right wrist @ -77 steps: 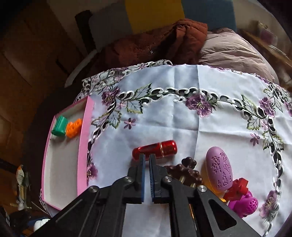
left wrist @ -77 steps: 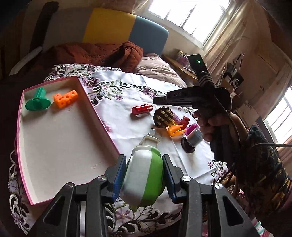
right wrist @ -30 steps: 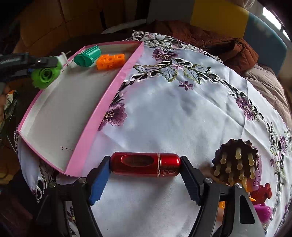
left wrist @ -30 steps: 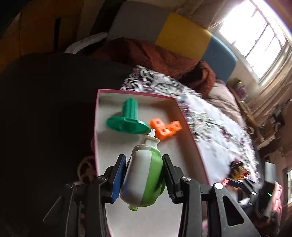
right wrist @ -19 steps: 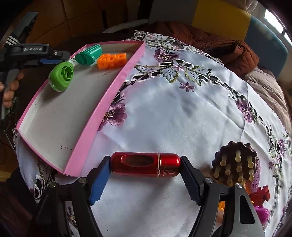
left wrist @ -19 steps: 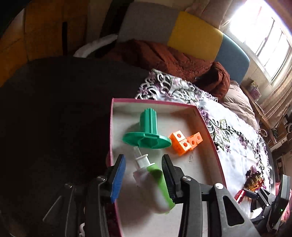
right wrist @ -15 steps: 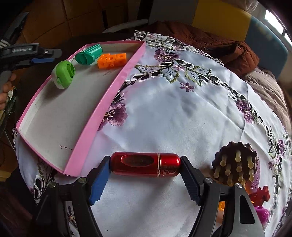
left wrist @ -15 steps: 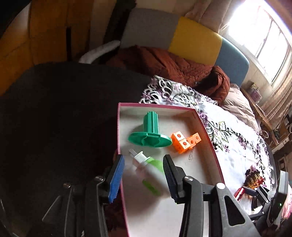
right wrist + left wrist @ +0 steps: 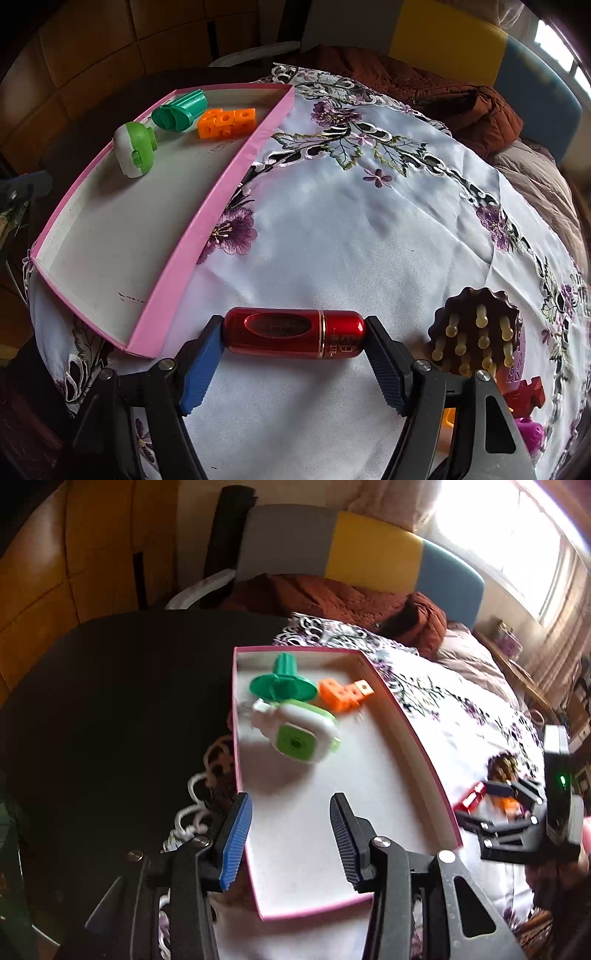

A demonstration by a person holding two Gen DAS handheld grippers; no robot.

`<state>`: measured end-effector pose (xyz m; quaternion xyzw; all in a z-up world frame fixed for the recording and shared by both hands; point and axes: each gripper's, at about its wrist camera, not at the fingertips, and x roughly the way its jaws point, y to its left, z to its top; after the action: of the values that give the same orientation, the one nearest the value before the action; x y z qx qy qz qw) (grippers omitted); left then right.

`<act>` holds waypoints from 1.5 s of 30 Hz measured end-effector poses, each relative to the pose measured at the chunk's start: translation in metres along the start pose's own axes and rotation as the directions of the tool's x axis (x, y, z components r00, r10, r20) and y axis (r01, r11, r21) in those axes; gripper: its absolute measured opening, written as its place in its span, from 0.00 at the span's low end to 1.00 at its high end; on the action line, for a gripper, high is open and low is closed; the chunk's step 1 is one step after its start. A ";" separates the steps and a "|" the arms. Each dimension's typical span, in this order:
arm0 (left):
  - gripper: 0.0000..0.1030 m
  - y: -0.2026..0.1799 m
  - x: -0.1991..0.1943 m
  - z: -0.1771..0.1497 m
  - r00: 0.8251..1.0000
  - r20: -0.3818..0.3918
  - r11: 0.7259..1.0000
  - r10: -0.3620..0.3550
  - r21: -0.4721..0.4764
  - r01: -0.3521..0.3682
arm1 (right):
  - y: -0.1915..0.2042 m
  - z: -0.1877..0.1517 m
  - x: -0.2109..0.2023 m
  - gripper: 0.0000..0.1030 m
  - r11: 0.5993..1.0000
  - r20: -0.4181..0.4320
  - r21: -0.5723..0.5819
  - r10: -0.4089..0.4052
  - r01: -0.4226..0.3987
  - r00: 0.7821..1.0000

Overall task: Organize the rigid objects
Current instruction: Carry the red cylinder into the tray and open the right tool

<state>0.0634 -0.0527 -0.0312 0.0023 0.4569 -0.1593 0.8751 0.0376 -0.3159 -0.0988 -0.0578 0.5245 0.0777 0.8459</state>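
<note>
So far we have three pieces in the pink tray (image 9: pixel 207 206); our left tool (image 9: pixel 290 829) gapes empty, our right tool (image 9: pixel 293 360) clasps the red tube (image 9: pixel 293 332), others wait.

You have one pink tray (image 9: pixel 207 206) holding three things: one green-and-white dispenser (image 9: pixel 133 149), one green spool (image 9: pixel 180 109), one orange block piece (image 9: pixel 225 122). Right of the tray: one red tube (image 9: pixel 293 332), one brown studded brush (image 9: pixel 476 326).

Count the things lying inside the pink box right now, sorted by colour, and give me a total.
Green: 1, the spool-shaped piece
Orange: 1, the linked cube block
Green and white: 1, the small dispenser
Total: 3, all at the far end of the pink box
</note>
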 end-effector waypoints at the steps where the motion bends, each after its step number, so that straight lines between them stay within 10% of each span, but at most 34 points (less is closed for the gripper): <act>1: 0.43 -0.001 -0.002 -0.002 1.000 -0.001 1.000 -0.006 0.000 0.006 | 0.000 0.000 0.000 0.72 1.000 0.002 -0.002 -0.002 0.002 1.000; 17: 0.43 -0.015 -0.042 -0.013 0.992 0.101 0.995 0.070 0.065 -0.077 | 0.001 -0.002 0.000 0.72 1.000 0.006 -0.009 -0.017 0.017 1.000; 45: 0.43 0.016 -0.029 -0.021 0.996 0.087 1.000 -0.006 -0.002 0.006 | 0.002 -0.003 0.003 0.72 0.988 -0.013 0.131 -0.083 0.084 0.996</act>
<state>0.0358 -0.0263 -0.0230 -0.0072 0.4184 -0.1614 0.8938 0.0356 -0.3144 -0.1026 -0.0242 0.5286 0.0072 0.8485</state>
